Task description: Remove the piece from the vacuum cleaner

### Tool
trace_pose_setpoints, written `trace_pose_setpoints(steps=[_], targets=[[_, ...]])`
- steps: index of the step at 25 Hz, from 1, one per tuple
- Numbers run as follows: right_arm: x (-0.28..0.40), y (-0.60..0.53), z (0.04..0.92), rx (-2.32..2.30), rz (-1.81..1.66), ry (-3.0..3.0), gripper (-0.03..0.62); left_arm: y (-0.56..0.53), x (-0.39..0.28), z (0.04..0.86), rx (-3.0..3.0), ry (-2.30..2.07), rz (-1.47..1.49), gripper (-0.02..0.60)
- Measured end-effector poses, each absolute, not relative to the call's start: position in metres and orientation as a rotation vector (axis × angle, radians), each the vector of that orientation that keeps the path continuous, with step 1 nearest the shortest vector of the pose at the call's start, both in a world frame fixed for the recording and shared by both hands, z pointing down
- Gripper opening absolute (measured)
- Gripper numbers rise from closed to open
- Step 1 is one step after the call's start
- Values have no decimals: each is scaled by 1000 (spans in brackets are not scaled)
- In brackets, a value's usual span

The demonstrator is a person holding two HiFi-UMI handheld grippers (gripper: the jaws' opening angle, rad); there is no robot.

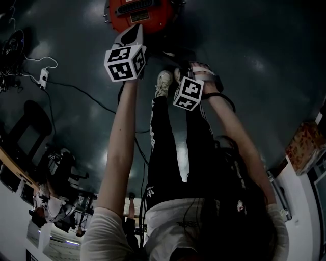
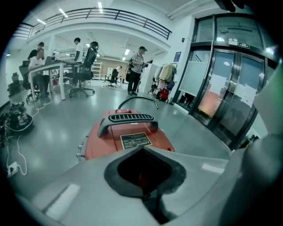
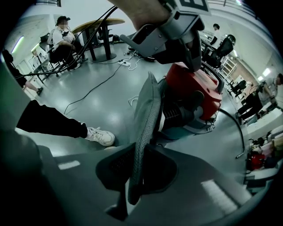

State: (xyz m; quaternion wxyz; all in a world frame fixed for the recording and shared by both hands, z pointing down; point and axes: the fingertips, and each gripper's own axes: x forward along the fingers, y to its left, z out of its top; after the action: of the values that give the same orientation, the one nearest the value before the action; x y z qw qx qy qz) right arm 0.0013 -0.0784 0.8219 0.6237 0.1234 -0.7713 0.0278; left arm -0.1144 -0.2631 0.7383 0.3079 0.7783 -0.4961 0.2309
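Note:
The red vacuum cleaner (image 1: 140, 12) stands on the grey floor ahead of my feet; its black handle and label plate face the left gripper view (image 2: 128, 137). My left gripper (image 1: 131, 35) hovers just over its near top, jaws shut (image 2: 143, 154) with nothing between them. My right gripper (image 1: 196, 71) sits to the right and nearer me, shut (image 3: 143, 148) on a flat grey mesh piece (image 3: 146, 114) seen edge-on, held apart from the vacuum cleaner (image 3: 194, 97). The left gripper (image 3: 177, 31) shows above the machine in the right gripper view.
My white shoes (image 1: 163, 81) stand close to the machine. A black hose (image 2: 137, 99) curves off behind it. Cables and a power strip (image 1: 43, 77) lie on the floor at left. People sit at desks (image 2: 57, 66) in the background; glass doors (image 2: 230, 88) stand to the right.

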Motion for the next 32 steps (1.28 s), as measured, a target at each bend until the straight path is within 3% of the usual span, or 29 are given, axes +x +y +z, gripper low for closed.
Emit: trace_pose_setpoints(steps=[11,20,32], targets=[[-11,-22,829,13,2,-1771,35,-265,-114,738,2059,-1307,598,1],[-1,-28,816,137,122,-1780,35,-258,-115,737,2037,-1326,593,1],[7,-83,648,470,264,-1876,35,-196,-117,576,2026,-1443,346,1]])
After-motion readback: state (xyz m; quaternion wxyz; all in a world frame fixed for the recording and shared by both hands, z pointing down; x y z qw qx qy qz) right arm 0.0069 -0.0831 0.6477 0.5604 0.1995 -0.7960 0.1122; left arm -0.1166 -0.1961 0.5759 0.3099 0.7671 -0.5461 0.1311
